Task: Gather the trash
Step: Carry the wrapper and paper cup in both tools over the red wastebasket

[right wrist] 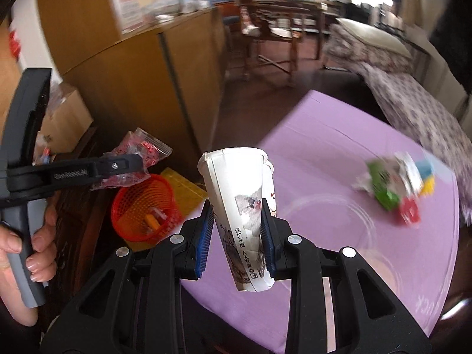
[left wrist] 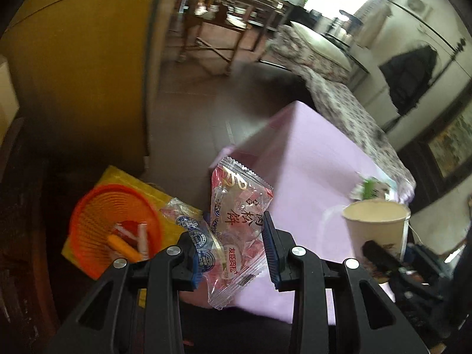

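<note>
Carrying trash to bin [right wrist: 141, 206], I think. My left gripper [left wrist: 236, 250] pinching wrappers [left wrist: 239, 221], up in air by bin. My right gripper [right wrist: 236, 242] squeezing cup [right wrist: 242, 212] over table [right wrist: 339, 153]. Next: move over bin, let go. More trash [right wrist: 395, 188] waiting on table.

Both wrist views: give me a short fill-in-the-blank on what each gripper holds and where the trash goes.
1. The right gripper is shut on a paper ____.
2. The left gripper holds clear snack ____.
3. The basket is ____ in colour.
4. The crumpled carton lies on the ____ tablecloth.

Missing: cup; wrappers; orange; purple
</note>
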The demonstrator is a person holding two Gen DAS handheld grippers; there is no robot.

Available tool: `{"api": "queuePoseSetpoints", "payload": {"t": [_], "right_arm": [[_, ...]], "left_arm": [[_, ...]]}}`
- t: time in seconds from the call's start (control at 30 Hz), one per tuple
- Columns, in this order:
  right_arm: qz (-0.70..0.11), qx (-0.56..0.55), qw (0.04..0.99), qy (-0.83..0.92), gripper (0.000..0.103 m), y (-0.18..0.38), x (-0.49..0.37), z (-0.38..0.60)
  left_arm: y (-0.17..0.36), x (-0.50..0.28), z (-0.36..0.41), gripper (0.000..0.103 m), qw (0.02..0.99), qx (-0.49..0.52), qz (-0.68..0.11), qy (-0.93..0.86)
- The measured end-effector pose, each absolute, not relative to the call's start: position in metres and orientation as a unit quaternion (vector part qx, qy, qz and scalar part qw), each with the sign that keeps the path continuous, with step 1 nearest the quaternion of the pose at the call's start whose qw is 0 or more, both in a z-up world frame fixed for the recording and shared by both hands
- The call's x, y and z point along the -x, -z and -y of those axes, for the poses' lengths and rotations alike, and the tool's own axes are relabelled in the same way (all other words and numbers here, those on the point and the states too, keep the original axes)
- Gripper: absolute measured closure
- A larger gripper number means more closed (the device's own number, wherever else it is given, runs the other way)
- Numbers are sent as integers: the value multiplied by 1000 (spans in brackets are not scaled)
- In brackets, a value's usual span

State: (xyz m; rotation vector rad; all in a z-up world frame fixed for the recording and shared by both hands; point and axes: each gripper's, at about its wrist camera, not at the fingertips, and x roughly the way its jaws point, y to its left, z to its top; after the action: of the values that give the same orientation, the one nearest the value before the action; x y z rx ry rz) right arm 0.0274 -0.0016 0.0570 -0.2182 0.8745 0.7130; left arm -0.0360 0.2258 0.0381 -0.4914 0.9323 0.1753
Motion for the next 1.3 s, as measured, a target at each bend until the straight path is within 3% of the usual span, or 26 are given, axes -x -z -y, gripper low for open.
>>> {"api": "queuePoseSetpoints", "payload": {"t": [0.57, 1.3], "right_arm": [[-442, 228, 738, -455, 72, -25, -7, -178], [-522, 285, 660, -459, 71, 52, -16, -261]], "left_arm": [[28, 93, -373, 69, 801, 317, -469, -192], [118, 107, -400, 68, 742, 361, -521, -215]]}}
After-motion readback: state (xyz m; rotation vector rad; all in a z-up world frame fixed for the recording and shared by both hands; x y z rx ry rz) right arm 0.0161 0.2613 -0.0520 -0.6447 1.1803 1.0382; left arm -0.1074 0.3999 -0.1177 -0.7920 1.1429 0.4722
